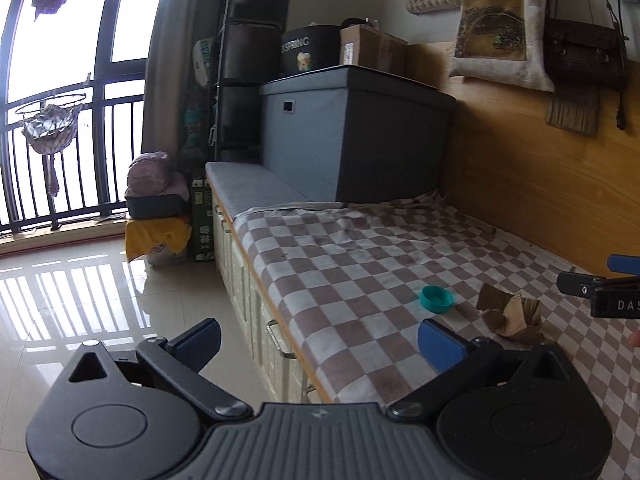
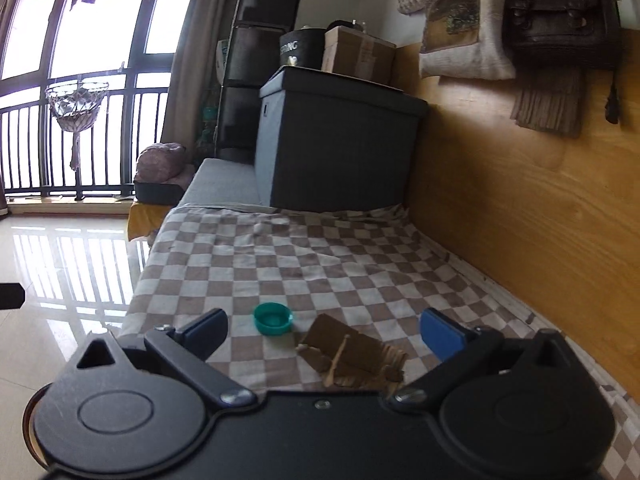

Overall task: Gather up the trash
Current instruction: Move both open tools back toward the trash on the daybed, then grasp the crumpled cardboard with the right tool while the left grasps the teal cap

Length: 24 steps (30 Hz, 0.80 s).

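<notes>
The right tool (image 2: 322, 334) hangs low over a bench covered with a brown-and-white checked cloth (image 2: 280, 264), its two blue-tipped fingers (image 2: 438, 334) spread wide with nothing between them. A crumpled piece of brown cardboard (image 2: 352, 354) lies on the cloth near the bench's near edge, in the gap between the fingers. A round teal plastic bottle cap (image 2: 273, 319) sits open side up just beside the cardboard, towards the floor-side edge. At the bench's far end stands a large grey fabric storage box (image 2: 340, 144), against the wooden wall panel (image 2: 520, 200). A dark brown leather satchel (image 2: 560, 24) hangs on that wall.
</notes>
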Tool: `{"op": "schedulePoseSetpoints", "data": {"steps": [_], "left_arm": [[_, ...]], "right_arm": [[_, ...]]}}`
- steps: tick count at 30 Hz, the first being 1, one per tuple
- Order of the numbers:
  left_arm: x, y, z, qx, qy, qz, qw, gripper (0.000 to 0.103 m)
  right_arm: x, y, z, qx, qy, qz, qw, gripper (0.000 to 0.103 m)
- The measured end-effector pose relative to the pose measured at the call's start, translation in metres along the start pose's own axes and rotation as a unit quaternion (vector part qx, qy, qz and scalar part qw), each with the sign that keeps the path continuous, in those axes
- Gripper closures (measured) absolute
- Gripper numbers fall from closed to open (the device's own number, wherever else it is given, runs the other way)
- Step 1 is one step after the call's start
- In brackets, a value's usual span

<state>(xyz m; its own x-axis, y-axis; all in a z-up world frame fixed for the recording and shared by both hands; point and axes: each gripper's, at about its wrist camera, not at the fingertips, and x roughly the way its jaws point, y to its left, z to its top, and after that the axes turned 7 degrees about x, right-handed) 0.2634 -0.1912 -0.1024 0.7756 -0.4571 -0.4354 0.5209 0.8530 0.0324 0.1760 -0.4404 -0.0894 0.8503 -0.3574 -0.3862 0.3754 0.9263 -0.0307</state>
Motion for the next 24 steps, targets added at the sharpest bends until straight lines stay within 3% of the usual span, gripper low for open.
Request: {"op": "schedulePoseSetpoints", "data": {"steps": [5,10,17,24], "left_arm": [[0.024,-0.028,0.009,0.011,-0.006,-0.023,0.9997,0.0],[0.055,-0.055,0.013,0.013,-0.006,-0.06,0.9981,0.0],[0.106,-0.081,0.009,0.024,0.017,-0.113,0.9931,0.0],[0.158,-0.098,0.003,0.052,0.036,-0.133,0.9891,0.001]], "right_arm": [[0.027,-0.042,-0.003,0.045,0.001,-0.014,0.999,0.0],[0.061,-0.073,-0.016,0.099,0.007,0.002,0.995,0.0],[0.113,-0.098,-0.039,0.143,0.017,0.067,0.987,0.0],[0.158,-0.12,-0.055,0.169,0.034,0.147,0.974,0.0]]}}
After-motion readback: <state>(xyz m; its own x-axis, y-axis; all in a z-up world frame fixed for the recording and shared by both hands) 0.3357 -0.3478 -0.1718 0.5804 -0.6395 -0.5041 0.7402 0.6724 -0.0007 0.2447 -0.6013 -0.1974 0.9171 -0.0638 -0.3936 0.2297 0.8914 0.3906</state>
